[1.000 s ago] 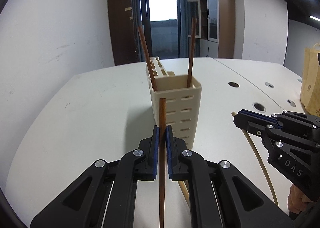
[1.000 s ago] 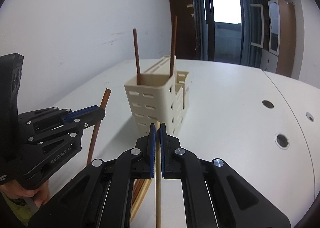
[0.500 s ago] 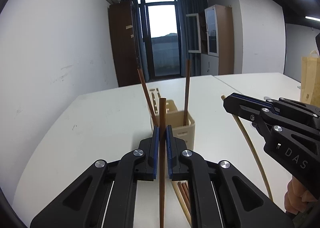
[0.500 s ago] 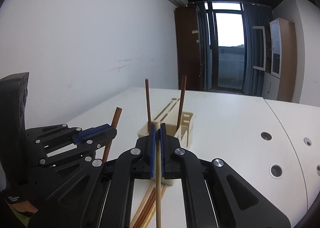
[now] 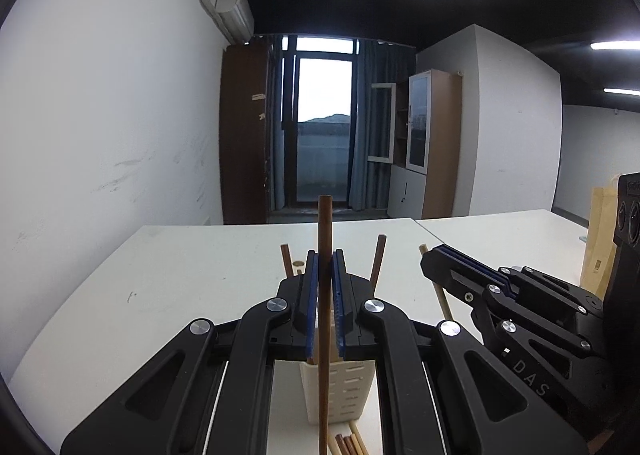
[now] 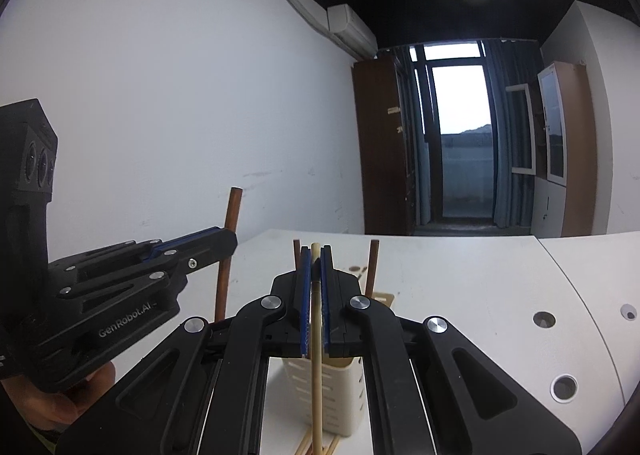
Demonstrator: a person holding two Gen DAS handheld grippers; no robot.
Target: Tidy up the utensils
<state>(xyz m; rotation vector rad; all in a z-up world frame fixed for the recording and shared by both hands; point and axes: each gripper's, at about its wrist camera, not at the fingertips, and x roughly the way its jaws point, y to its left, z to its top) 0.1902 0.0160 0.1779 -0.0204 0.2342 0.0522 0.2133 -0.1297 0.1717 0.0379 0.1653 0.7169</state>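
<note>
Left gripper [image 5: 324, 275]: blue pads clamped on a dark brown chopstick [image 5: 324, 239], round in section, held upright; its blunt top stands above the fingertips and the shaft runs down out of the bottom of the left wrist view. Same stick shows in the right wrist view [image 6: 228, 247], crossing behind the left gripper's tip.

Right gripper [image 6: 315, 275]: pads closed narrow on a pale bamboo chopstick [image 6: 316, 339], lighter and thinner, also upright, top level with the fingertips.

Cream utensil holder [image 5: 340, 391]: rectangular, slotted side walls, standing on the white table [image 5: 180, 295] directly below and beyond both grippers. Two brown chopsticks [image 5: 378, 259] already stand in it, leaning apart, one at each side. Which compartment they sit in cannot be told.

Loose chopsticks [image 5: 348, 445], brown and pale, lie on the table at the holder's near base.

A brown paper bag [image 5: 600, 239] stands far right.
</note>
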